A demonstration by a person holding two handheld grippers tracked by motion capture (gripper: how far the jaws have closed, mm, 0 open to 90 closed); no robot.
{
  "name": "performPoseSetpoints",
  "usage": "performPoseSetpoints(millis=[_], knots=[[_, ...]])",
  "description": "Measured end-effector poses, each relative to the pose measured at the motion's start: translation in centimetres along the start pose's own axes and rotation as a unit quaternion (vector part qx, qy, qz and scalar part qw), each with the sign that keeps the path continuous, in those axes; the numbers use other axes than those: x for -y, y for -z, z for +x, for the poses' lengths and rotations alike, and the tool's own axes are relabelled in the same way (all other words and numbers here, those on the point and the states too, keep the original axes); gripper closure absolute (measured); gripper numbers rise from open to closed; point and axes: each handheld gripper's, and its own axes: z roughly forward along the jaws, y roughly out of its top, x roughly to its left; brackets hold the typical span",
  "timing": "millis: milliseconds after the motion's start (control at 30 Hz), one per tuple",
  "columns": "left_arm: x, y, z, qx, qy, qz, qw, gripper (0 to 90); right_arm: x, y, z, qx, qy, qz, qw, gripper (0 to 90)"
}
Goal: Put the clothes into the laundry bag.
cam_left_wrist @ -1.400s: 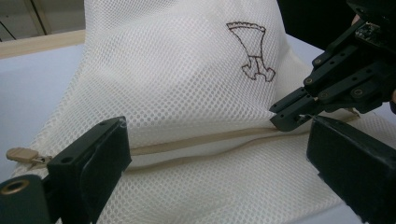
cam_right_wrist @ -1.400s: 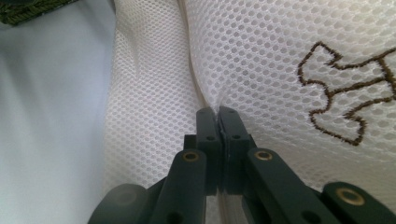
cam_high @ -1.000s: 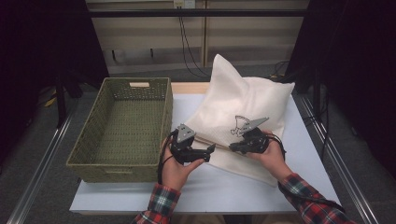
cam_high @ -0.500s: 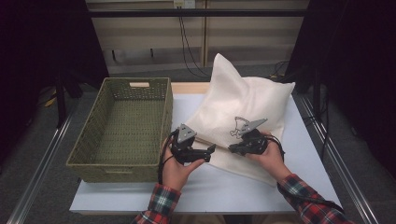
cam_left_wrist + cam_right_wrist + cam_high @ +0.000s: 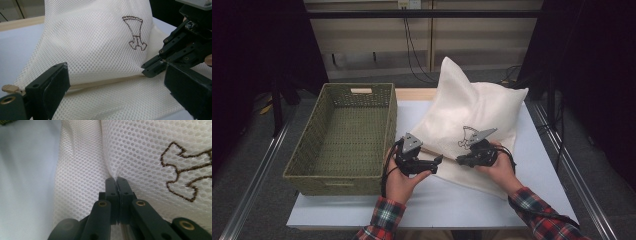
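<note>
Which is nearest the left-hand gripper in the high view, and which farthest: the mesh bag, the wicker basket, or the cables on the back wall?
From the left gripper:
1. Mesh bag, right at its tips, to the right.
2. Wicker basket, just beside it on the left.
3. Cables, far back on the wall.

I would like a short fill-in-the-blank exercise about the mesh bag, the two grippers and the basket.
1. The right gripper is shut on the mesh ____.
2. The left gripper has its jaws ____.
3. The woven basket stands to the ____ of the bag in the high view.

Missing words: bag; open; left
</note>
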Motion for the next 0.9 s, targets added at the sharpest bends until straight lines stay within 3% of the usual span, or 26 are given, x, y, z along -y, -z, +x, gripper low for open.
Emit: performPoseSetpoints(millis=[567, 900], knots=[[-0.03, 0.06, 0.05, 0.001, 0.001, -0.002, 1.0, 6.1, 0.51, -0.53, -0.34, -0.012, -0.01, -0.013, 0.9998, 89.2], [-0.01, 0.07, 0.05, 0.0, -0.003, 0.002, 1.0, 6.1, 0.3, -0.37, -0.22, 0.0, -0.008, -0.01, 0.9999, 83.6]])
